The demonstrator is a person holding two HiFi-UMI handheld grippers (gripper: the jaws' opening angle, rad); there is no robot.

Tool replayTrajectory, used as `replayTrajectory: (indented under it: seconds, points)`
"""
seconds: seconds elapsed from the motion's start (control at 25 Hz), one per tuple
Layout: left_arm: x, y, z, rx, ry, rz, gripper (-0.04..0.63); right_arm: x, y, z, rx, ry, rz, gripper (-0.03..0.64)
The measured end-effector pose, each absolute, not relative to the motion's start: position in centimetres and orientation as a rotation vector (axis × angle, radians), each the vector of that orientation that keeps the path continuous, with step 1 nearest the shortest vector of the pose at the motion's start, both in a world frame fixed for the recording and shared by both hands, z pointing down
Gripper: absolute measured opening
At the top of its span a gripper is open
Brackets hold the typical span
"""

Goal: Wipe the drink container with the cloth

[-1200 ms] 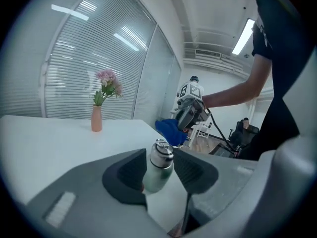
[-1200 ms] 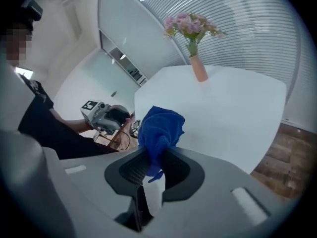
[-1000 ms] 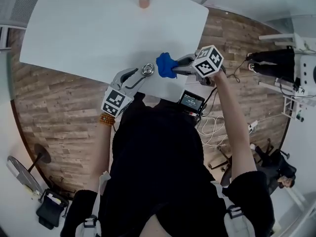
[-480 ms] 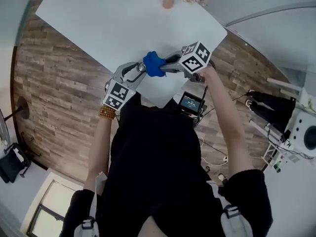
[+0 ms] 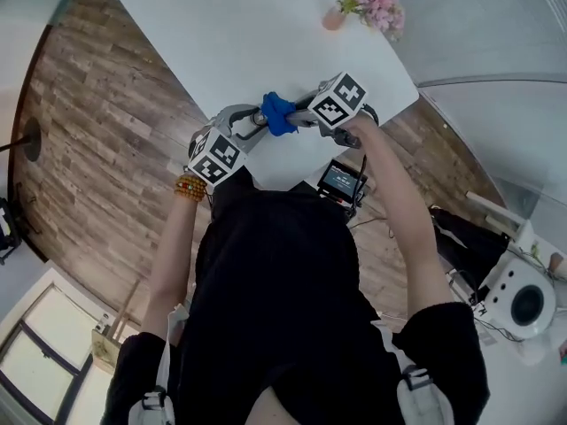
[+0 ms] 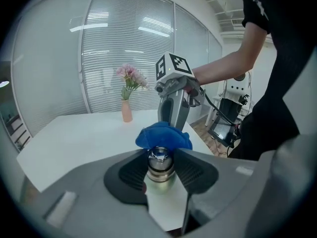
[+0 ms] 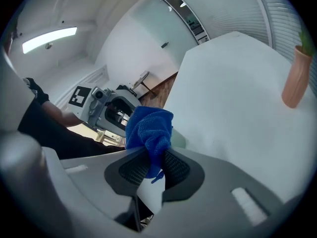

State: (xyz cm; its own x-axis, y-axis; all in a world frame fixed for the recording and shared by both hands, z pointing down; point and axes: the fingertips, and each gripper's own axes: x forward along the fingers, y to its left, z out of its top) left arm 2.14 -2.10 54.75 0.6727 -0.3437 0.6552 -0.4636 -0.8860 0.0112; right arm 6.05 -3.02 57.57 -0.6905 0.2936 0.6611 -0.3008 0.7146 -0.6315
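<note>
**Left gripper view**
- Left gripper (image 6: 160, 168): jaws set wide, pads against both sides of the drink container (image 6: 160, 162). Judged a steadying grip, so the item won't turn or slide under rubbing.
- Drink container: metal bottle, cap end facing away from cam. Can't tell whether the base rests on the table (image 6: 74, 138) or is lifted.
- Cloth (image 6: 163, 135): blue, bunched, sitting right on the cap/top. Contact is at the top end only; body is bare.
- Bkgd: pink vase w/ flowers (image 6: 127, 108), far side of the table, well apart from the work.

**Right gripper view**
- Right gripper (image 7: 154, 168): jaws narrow, nipping a fold of cloth between the pads. The rest of the cloth balls out ahead of the tips, prob. so the wad, not the jaw, meets the metal.
- Container hidden behind the wad here. Left gripper body shows just beyond it.

**Head view**
- Both grippers meet nose to nose over the near table edge, straight in front of the person. Cloth is between them, marker cubes outward.
- Opposed hold looks deliberate: one tool fixes, the other rubs.
- Small screen unit (image 5: 340, 181) below the table edge, not involved.

**Status (est.)**: wipe under way at the cap; sides not yet covered.
</note>
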Motion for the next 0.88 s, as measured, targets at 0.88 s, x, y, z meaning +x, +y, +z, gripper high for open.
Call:
replayTrajectory:
  seconds: [0.88]
  points:
    - [1.8,-2.1,54.4,2.717,-0.646,0.949,0.275,5.0,-3.2,60.9,0.123,-1.983,1.036,0.076]
